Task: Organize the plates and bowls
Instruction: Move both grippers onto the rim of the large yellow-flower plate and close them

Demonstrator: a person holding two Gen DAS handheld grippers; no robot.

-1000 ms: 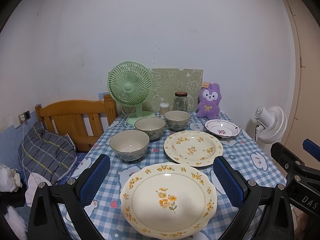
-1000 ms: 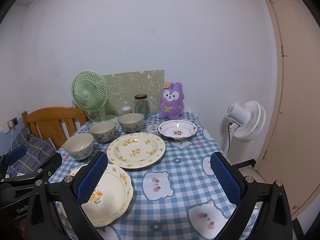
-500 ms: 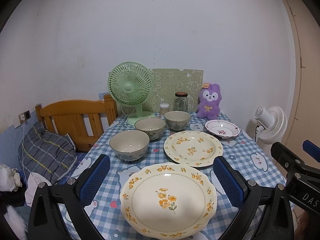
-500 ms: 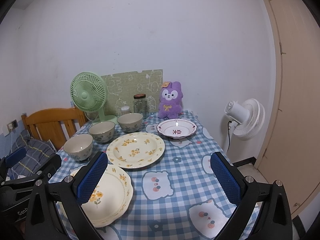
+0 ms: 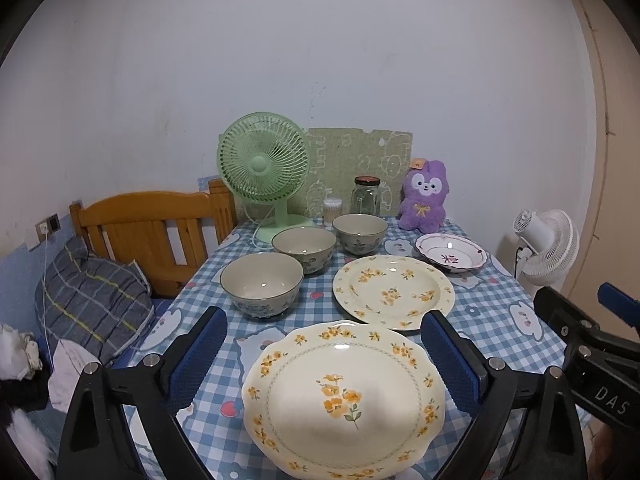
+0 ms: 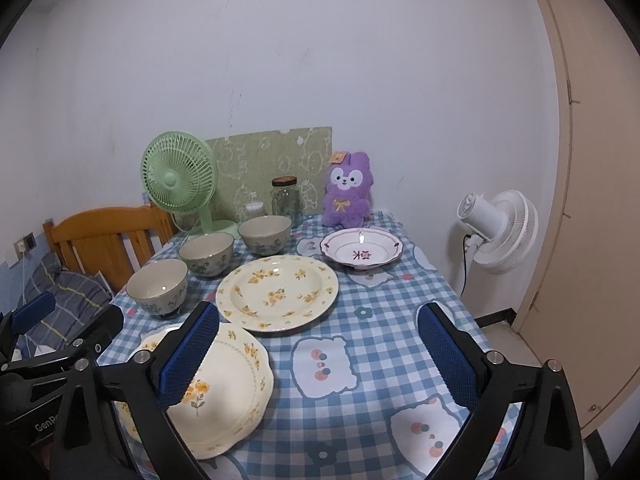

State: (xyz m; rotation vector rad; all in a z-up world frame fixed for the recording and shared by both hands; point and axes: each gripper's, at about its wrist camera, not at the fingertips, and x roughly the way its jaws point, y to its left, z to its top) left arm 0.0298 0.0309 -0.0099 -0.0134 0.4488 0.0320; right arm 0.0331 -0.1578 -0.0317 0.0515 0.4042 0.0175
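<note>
"Looking from my left, I count three bowls in a slanting row on the checked tablecloth (image 6: 380, 320): the near bowl (image 5: 260, 284), the middle bowl (image 5: 304, 246) and the far bowl (image 5: 360, 232). Each stands alone, none nested."

"So nothing is stacked yet?"

"Nothing that I can see. My guess is that the job is at its very start. The scalloped plate (image 5: 344, 396) lies flat just ahead of my left gripper (image 5: 323, 322). The round plate (image 5: 394, 292) lies behind it, close but not overlapping. Further right, the small red-trimmed dish (image 5: 451, 254) sits on its own near the purple plush toy (image 5: 425, 194)."

"What are your claws doing?"

"The left one is spread wide. Its jaws have just been closing a touch, and the scalloped plate shows between the fingers, but the pads are not on it. The right gripper (image 6: 319, 314) is also released and carries nothing. It hangs over bare cloth, with the scalloped plate off to its left."

"What is left, then?"

"All of it, I judge: the bowls nested into one pile and the plates gathered into another. The scalloped plate looks like my first pick. A flat rim lying on cloth may be awkward to get a finger under."
</note>
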